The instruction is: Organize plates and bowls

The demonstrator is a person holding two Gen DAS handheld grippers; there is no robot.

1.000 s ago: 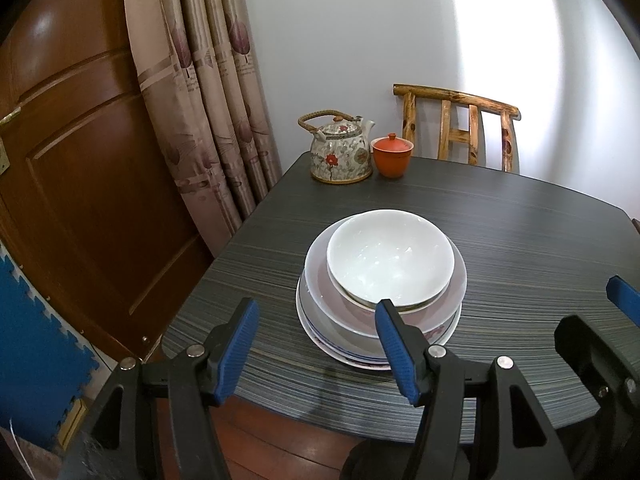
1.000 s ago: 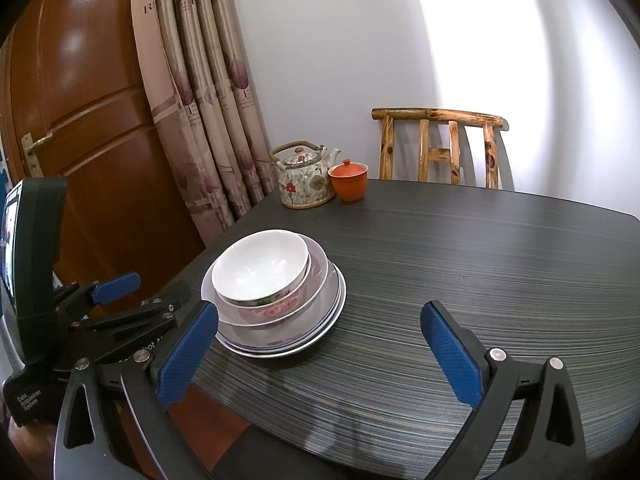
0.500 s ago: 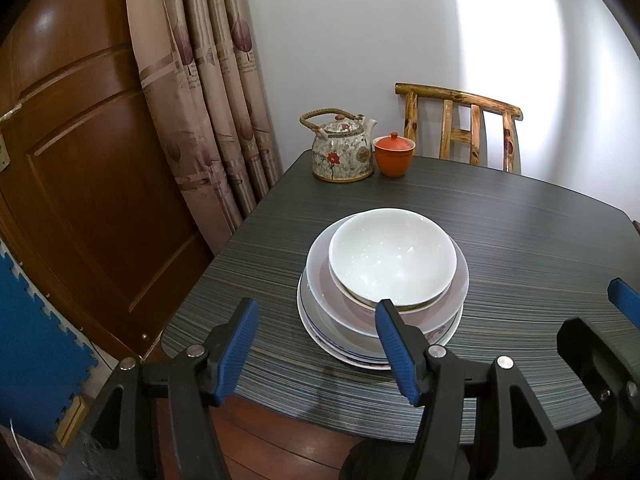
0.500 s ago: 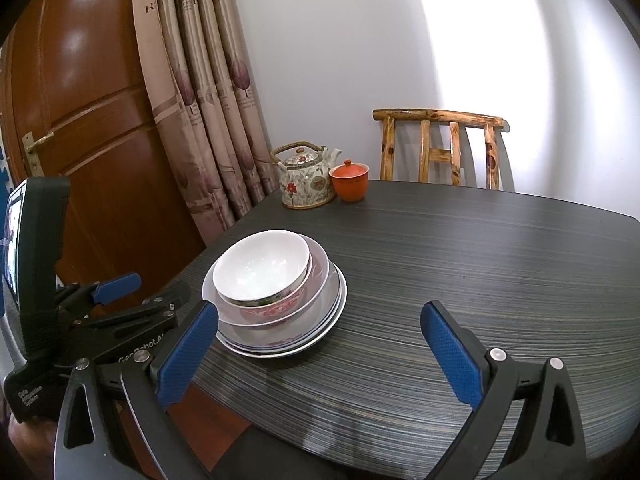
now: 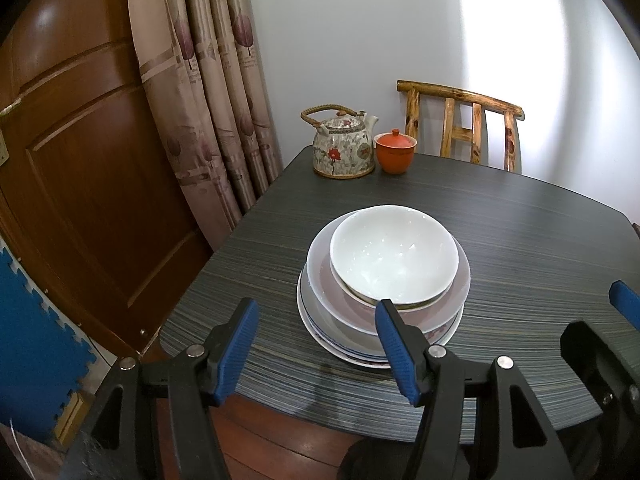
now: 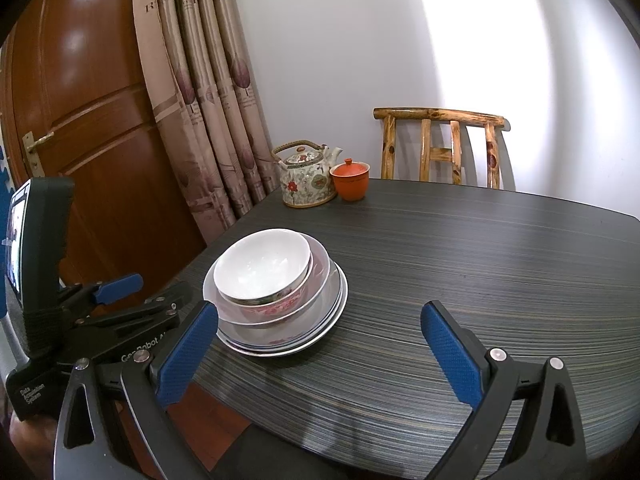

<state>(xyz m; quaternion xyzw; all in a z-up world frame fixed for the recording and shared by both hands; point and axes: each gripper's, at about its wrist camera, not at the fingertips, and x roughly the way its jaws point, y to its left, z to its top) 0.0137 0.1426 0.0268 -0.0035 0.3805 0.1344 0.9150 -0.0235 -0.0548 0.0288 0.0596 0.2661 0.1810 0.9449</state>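
A white bowl (image 5: 394,254) sits on top of a stack of bowls and plates (image 5: 340,332) near the left front edge of the dark striped table (image 5: 520,240). The stack also shows in the right wrist view (image 6: 276,308). My left gripper (image 5: 316,344) is open and empty, at the table's front edge just short of the stack. It also shows at the left of the right wrist view (image 6: 120,300). My right gripper (image 6: 320,348) is open and empty, over the front of the table to the right of the stack.
A floral teapot (image 5: 344,148) and an orange lidded cup (image 5: 395,152) stand at the table's far corner. A wooden chair (image 5: 460,128) is behind the table. A curtain (image 5: 208,80) and wooden door (image 5: 80,160) are left of it.
Almost nothing has moved. Both grippers stay open in nearly the same place before the stack.
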